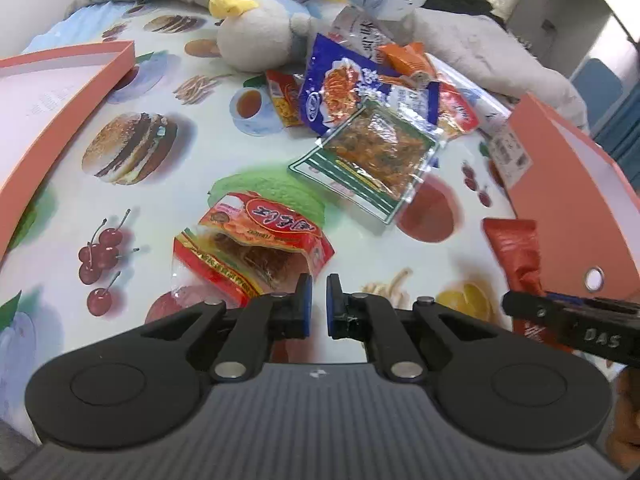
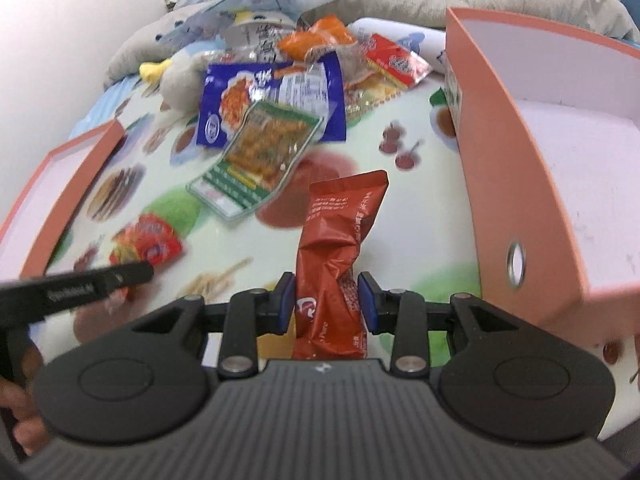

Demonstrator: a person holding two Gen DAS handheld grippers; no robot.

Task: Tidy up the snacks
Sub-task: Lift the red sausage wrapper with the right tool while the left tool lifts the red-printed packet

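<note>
Right gripper (image 2: 327,302): jaws clamped on a crumpled dark-red snack pouch (image 2: 340,236), which stands up between the blue pads (image 2: 285,304) above the food-print tablecloth (image 2: 424,216), just left of the orange box (image 2: 520,184) with a metal eyelet in its wall.

Left gripper (image 1: 319,304): jaws nearly closed with only a narrow gap between the pads, nothing held. It hangs just beside a red-and-yellow packet (image 1: 256,240) with a clear window, whose lower right corner lies by the left pad; contact cannot be confirmed.

Beyond these, a green-bordered clear packet (image 1: 372,156) lies partly on a blue noodle packet (image 1: 340,88). Behind them is a heap of orange and red packets (image 1: 404,60). A grey plush toy (image 1: 260,36) with a yellow tuft sits at the far edge. An orange box lid (image 1: 48,120) lies on the left side.
</note>
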